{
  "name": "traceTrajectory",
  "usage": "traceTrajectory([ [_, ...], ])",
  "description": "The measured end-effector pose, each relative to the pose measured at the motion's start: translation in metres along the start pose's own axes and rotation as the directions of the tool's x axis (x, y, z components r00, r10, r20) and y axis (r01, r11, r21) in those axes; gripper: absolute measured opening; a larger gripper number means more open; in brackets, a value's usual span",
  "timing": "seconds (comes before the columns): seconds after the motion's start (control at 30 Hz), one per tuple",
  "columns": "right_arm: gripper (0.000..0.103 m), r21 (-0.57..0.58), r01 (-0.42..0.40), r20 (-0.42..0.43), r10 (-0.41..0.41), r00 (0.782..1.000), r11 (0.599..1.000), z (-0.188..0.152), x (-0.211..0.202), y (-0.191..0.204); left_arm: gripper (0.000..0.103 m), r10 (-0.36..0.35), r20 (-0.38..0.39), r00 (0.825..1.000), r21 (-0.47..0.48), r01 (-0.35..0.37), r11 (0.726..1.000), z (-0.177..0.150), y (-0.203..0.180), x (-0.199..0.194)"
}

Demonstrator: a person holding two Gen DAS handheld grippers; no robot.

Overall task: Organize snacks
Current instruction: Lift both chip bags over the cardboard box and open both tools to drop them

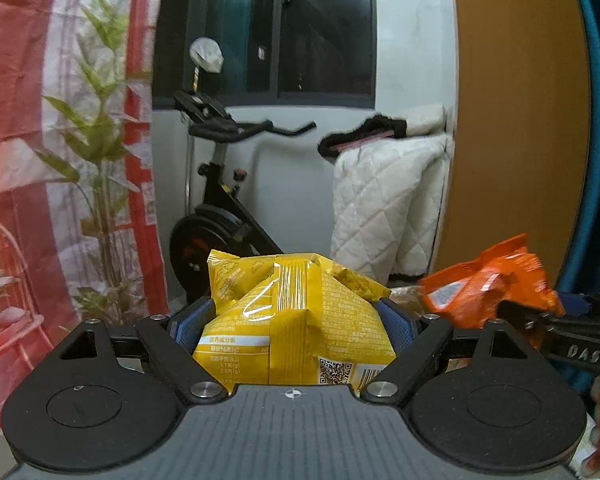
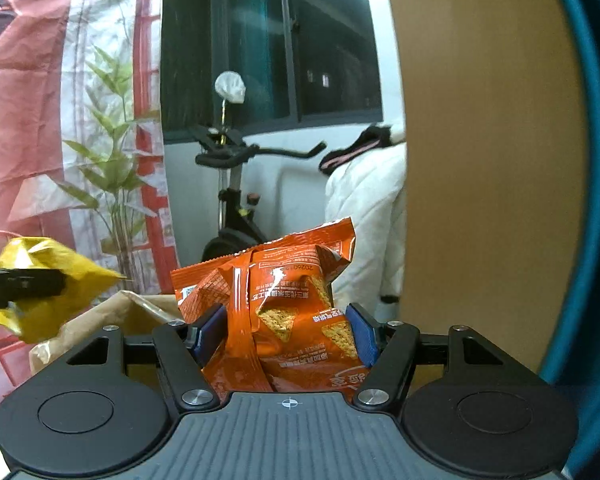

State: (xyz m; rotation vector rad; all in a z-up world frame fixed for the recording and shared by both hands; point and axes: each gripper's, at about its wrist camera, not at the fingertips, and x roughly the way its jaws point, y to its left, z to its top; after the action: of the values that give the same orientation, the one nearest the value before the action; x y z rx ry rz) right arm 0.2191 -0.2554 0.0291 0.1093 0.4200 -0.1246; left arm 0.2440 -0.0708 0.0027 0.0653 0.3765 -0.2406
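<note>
A: How will these handle? The left gripper [image 1: 296, 322] has its blue pads [image 1: 190, 326] pressed into both sides of the yellow bag [image 1: 296, 320]; the right gripper [image 2: 286, 332] is clamped the same way round the orange bag [image 2: 288, 320].

B: Light, I'd judge — puffed foil, soft and slippery, brittle chips inside; a mid-body grip like these seems safest; squeeze harder and the contents may crush.

A: Their looks?

B: Yellow is glossy, back seam and QR code facing the camera; orange is crinkled, printed with triangular chips, top edge serrated.

A: Where are they?

B: Both aloft, side by side; just beyond, a brown paper bag [image 2: 140, 312] stands open; farther off, an exercise bike [image 1: 220, 200].
</note>
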Motion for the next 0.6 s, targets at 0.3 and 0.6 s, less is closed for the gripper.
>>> traceTrajectory([
  [0.3,0.081,0.055,-0.027,-0.068,0.030,0.997,0.998,-0.021,0.003,0.005,0.094,-0.043,-0.076,0.996,0.011,0.044,0.999,-0.011,0.014,0.015],
  [0.6,0.081,0.069,-0.066,-0.071,0.071,0.995,0.995,-0.051,-0.069,0.000,0.096,-0.134,-0.086,0.987,-0.024,0.132,0.991,-0.046,0.040,-0.058],
])
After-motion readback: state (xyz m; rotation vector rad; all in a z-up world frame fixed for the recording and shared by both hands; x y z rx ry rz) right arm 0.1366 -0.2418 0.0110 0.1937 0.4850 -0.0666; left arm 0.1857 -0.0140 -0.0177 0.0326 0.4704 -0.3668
